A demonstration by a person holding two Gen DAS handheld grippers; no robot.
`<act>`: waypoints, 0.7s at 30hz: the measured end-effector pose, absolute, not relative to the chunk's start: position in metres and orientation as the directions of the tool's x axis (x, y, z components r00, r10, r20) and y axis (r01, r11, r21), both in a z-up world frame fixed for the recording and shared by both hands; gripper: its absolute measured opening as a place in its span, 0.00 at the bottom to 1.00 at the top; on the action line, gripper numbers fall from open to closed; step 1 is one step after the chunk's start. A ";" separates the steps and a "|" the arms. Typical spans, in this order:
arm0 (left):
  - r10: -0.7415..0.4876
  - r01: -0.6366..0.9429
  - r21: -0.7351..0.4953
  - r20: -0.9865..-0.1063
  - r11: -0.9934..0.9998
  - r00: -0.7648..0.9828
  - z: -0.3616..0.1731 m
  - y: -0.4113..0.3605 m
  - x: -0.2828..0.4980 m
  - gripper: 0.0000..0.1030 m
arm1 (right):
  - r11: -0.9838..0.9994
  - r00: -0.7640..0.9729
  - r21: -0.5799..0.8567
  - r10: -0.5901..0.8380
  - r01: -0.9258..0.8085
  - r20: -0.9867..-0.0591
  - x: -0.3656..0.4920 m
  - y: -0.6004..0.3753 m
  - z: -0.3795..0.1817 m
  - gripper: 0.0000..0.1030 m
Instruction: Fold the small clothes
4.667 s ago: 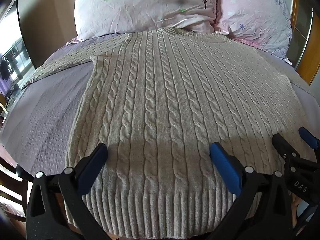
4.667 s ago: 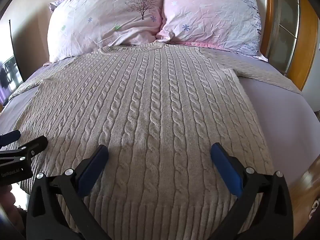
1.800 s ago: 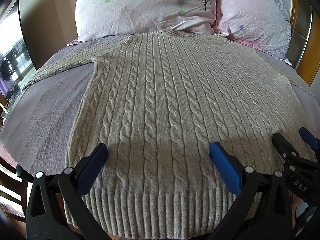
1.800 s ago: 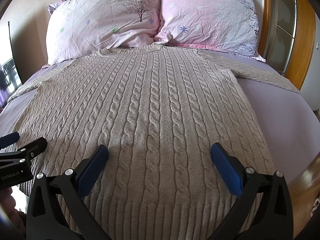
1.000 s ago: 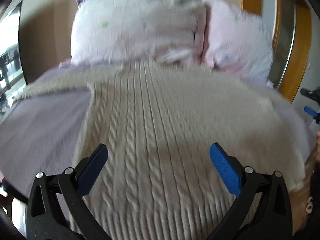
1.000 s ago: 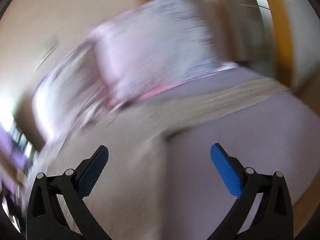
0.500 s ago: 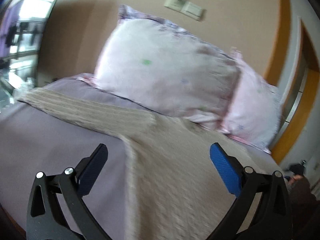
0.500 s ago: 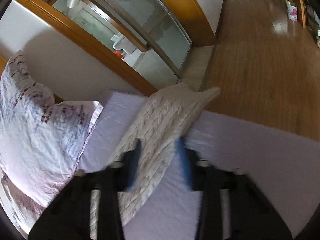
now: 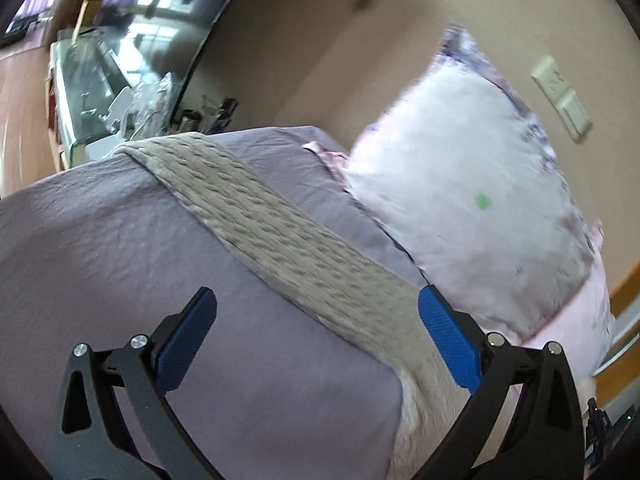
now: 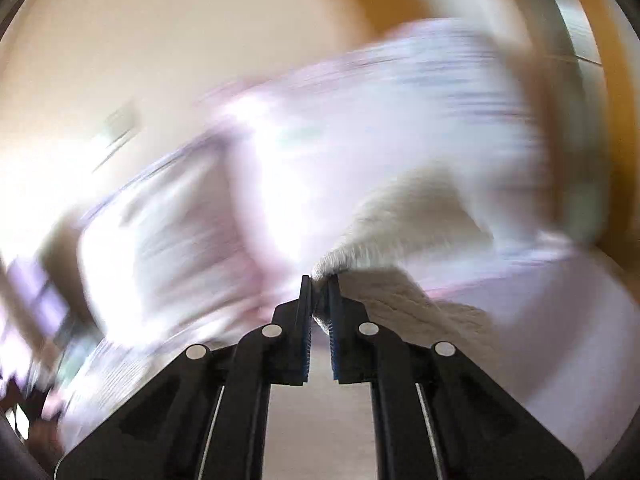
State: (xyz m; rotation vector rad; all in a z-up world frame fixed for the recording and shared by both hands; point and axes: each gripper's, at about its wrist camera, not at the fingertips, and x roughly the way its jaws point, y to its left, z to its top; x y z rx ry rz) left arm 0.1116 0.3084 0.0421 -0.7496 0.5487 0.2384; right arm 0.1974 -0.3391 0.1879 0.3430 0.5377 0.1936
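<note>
My right tool (image 10: 320, 300) is pressed together, pinching a fold of the beige cable-knit sweater (image 10: 400, 216) and holding it up off the bed (image 10: 560, 340), though that view is badly blurred. My left tool (image 9: 316, 332) is spread wide above the sweater's sleeve (image 9: 276, 232), which lies stretched toward the bed's side edge, near the pillow (image 9: 472, 200).

- Wall (image 9: 320, 60): beige, with a switch plate (image 9: 562, 94) mounted above the pillow (image 9: 460, 200).
- Bed (image 9: 100, 260): lavender sheet.
- Cluttered glass shelf (image 9: 100, 92) beyond the bed's far corner.
</note>
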 end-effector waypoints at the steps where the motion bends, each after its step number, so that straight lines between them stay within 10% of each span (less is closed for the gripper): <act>1: 0.021 -0.403 -0.577 -0.556 0.710 0.831 0.041 0.310 0.114 0.97 | 0.911 0.800 0.370 0.357 -0.183 -0.482 0.206 -0.298 0.183 0.08; 5: 0.059 -0.454 -0.582 -0.571 0.674 0.819 0.036 0.330 0.119 0.94 | 0.798 0.487 0.440 0.600 -0.411 -0.635 0.221 -0.173 0.137 0.32; 9: 0.030 -0.475 -0.639 -0.578 0.605 0.815 0.022 0.359 0.127 0.69 | 0.789 0.495 0.430 0.611 -0.439 -0.617 0.209 -0.163 0.132 0.66; 19: 0.006 -0.533 -0.734 -0.585 0.421 0.811 -0.005 0.414 0.149 0.48 | 0.837 0.615 0.494 0.522 -0.234 -0.592 0.186 -0.271 0.130 0.70; 21: 0.026 -0.562 -0.726 -0.603 0.396 0.797 -0.007 0.421 0.152 0.24 | 0.835 0.631 0.507 0.514 -0.214 -0.582 0.182 -0.282 0.129 0.71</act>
